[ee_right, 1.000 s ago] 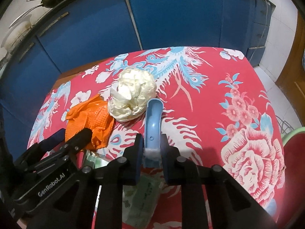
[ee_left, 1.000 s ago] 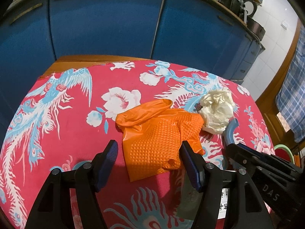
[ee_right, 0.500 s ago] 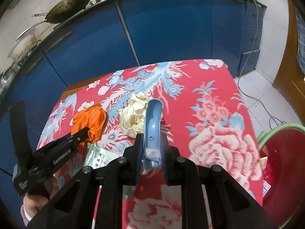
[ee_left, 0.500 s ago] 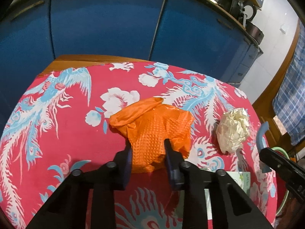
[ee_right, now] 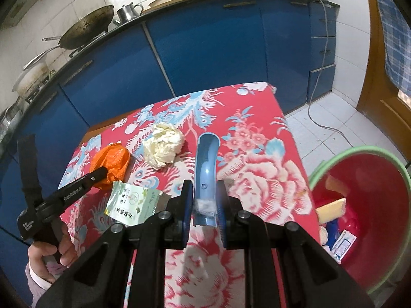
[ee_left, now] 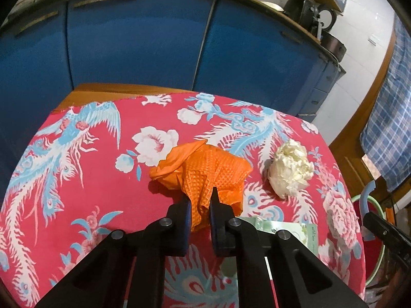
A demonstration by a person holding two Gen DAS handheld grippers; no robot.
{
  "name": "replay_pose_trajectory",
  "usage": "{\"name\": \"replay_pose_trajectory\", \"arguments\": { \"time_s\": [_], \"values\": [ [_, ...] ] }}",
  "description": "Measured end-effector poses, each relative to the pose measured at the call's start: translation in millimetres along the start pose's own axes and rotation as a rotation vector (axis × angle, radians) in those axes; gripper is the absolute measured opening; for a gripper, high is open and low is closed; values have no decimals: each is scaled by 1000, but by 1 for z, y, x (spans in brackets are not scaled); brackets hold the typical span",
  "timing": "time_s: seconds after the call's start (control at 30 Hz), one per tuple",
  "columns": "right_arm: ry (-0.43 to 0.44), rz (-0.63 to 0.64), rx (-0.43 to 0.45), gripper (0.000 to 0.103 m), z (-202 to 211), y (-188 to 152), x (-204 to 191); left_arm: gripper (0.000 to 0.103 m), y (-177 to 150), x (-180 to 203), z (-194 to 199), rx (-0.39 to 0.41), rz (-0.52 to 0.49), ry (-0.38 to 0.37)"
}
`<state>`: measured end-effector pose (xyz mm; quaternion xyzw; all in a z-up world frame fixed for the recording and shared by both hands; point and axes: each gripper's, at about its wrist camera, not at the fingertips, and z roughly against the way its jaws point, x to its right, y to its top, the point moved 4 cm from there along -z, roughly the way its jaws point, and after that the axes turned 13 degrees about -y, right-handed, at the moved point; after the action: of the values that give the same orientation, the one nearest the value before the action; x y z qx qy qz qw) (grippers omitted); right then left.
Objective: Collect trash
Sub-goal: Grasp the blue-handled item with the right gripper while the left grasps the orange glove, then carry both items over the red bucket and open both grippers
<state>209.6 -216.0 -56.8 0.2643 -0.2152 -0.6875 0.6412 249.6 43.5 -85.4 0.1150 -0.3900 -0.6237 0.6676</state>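
Underneath, a red floral tablecloth (ee_left: 108, 195); blue cabinets (ee_left: 133, 51) behind; tiled floor (ee_right: 331, 118).

Left claw (ee_left: 199, 200) clamped tight; right claw (ee_right: 204, 192) clamped tight.

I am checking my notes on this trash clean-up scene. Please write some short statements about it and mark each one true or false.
1. The left gripper is shut on the orange glove. True.
2. The right gripper is empty. False: its fingers clamp a curved blue plastic piece.
3. The crumpled white paper ball lies on the table, held by nothing. True.
4. The red bucket stands on the tablecloth. False: it stands on the floor beside the table.
5. The green packet lies inside the bucket. False: it lies on the tablecloth.
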Motion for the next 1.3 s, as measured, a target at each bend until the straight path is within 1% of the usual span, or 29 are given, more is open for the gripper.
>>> {"name": "replay_pose_trajectory", "arguments": {
  "time_s": [0.17, 0.47, 0.67, 0.8, 1.3],
  "values": [
    [-12, -34, 14, 20, 11, -6, 19, 12, 1, 10, 16, 22, -24, -5],
    [-46, -109, 39, 20, 32, -18, 57, 12, 3, 45, 50, 74, -82, -58],
    [-74, -153, 34, 20, 39, -29, 82, 12, 0, 71, 63, 87, -120, -98],
    [-86, -175, 35, 20, 42, -35, 96, 12, -2, 84, 67, 82, -128, -132],
    [-103, -241, 44, 20, 54, -53, 132, 12, -2, 124, 97, 130, -179, -187]
  ]
}}
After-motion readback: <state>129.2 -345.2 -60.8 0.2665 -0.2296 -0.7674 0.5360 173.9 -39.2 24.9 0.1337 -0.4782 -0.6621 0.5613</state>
